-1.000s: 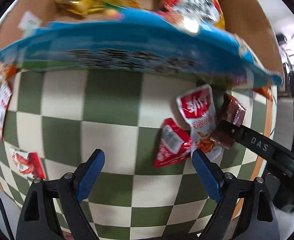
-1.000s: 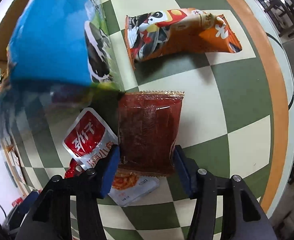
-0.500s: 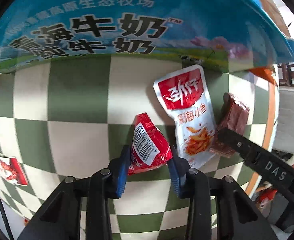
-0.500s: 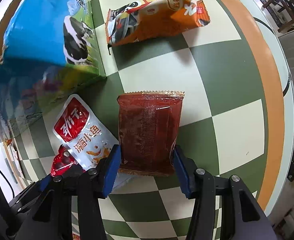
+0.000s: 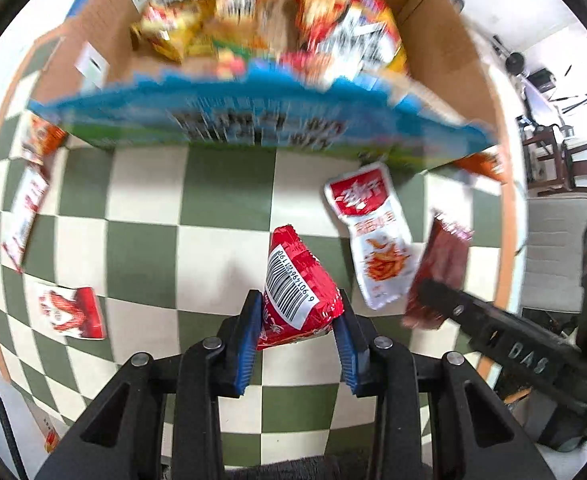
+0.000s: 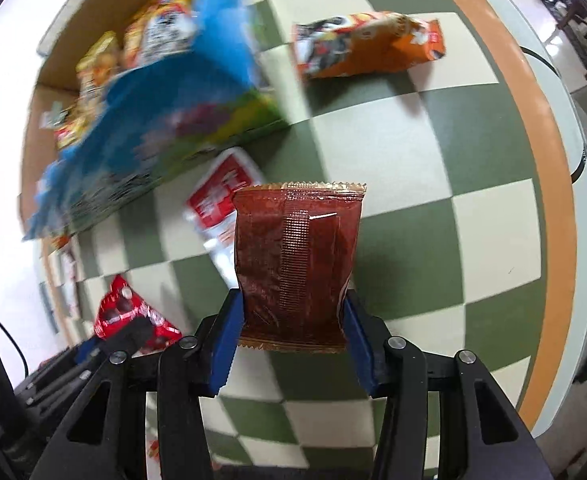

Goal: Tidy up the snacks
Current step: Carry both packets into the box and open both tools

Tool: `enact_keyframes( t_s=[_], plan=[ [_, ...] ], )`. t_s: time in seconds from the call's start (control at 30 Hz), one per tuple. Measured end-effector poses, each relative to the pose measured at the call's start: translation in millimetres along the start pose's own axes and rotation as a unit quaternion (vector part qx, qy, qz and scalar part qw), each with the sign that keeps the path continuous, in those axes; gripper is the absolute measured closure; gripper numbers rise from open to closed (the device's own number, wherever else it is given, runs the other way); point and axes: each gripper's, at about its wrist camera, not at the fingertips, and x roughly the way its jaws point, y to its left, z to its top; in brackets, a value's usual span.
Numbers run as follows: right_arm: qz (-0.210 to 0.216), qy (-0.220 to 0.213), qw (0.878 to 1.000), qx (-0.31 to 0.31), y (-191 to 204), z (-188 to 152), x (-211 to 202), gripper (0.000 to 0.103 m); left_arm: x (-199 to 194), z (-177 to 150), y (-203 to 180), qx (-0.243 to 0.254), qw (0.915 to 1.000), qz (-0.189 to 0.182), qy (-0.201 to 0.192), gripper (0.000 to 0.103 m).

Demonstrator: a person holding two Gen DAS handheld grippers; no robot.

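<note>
My left gripper (image 5: 297,320) is shut on a small red snack packet (image 5: 297,280) with a barcode label, lifted off the checkered table. My right gripper (image 6: 293,320) is shut on a dark brown foil packet (image 6: 297,256), also raised above the table. In the left wrist view the brown packet (image 5: 441,268) shows at the right in the other gripper's fingers. The red packet (image 6: 133,316) appears low at the left in the right wrist view. A blue cardboard box (image 5: 253,116) holding several snack bags stands at the far side.
A white-and-red pouch (image 5: 369,232) lies flat between the grippers. An orange bag (image 6: 369,44) lies near the table's orange rim (image 6: 549,200). Small red-and-white packets (image 5: 73,312) and others (image 5: 29,208) lie at the left of the green-and-cream checkered table (image 5: 153,208).
The left gripper closed on the red packet and lifted it. The right gripper rose with the brown packet. Both have drawn back, so the box interior shows again.
</note>
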Motion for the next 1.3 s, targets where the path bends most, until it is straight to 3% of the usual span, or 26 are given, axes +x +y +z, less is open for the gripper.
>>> enact_keyframes(
  t_s=[0.2, 0.33, 0.47, 0.57, 0.73, 0.93, 1.1, 1.13, 1.17, 1.2, 1.23, 1.27, 1.3],
  plan=[
    [0.057, -0.015, 0.998, -0.039, 31.7, -14.8, -50.9, 0.051, -80.4, 19.6, 18.1, 0.010, 0.9979, -0.020, -0.060, 0.071],
    [0.088, -0.038, 0.994, -0.059, 57.6, 1.5, -91.1, 0.051, -113.0, 56.7, 31.5, 0.014, 0.9962, -0.021, -0.083, 0.071],
    [0.102, -0.071, 0.989, -0.078, 82.5, 32.8, -131.7, 0.051, -117.0, 96.9, 37.3, 0.019, 0.9963, 0.002, -0.084, 0.071],
    [0.089, -0.101, 0.987, -0.091, 97.9, 67.1, -152.5, 0.051, -105.7, 124.7, 49.1, 0.013, 0.9972, 0.019, -0.071, 0.071],
    [0.038, -0.120, 0.986, -0.107, 124.9, 134.1, -150.2, 0.051, -77.1, 168.4, 76.0, -0.005, 0.9987, 0.040, -0.032, 0.071],
    [-0.009, -0.104, 0.990, -0.093, 134.9, 196.6, -115.1, 0.051, -45.9, 199.0, 102.8, -0.026, 0.9976, 0.064, 0.007, 0.069],
    [-0.036, -0.088, 0.991, -0.095, 135.4, 225.9, -88.3, 0.049, -24.1, 213.7, 115.0, -0.038, 0.9960, 0.072, 0.038, 0.068],
    [-0.041, -0.088, 0.991, -0.089, 132.7, 229.3, -85.0, 0.047, -19.4, 216.0, 117.4, -0.041, 0.9957, 0.067, 0.048, 0.066],
    [-0.050, -0.090, 0.991, -0.086, 130.9, 233.4, -81.5, 0.044, -14.3, 218.6, 119.9, -0.047, 0.9951, 0.066, 0.058, 0.053],
    [-0.054, -0.087, 0.991, -0.084, 130.7, 236.1, -79.2, 0.033, -12.1, 220.1, 120.7, -0.048, 0.9952, 0.062, 0.060, 0.044],
    [-0.054, -0.084, 0.992, -0.082, 130.2, 238.3, -77.2, 0.020, -10.6, 221.7, 121.0, -0.046, 0.9955, 0.058, 0.058, 0.027],
    [-0.053, -0.083, 0.992, -0.080, 130.0, 238.7, -76.4, 0.016, -10.3, 222.2, 120.8, -0.046, 0.9956, 0.060, 0.054, 0.019],
    [-0.053, -0.080, 0.992, -0.081, 130.0, 239.3, -75.4, 0.016, -11.2, 222.4, 120.7, -0.047, 0.9960, 0.060, 0.047, 0.018]
  ],
)
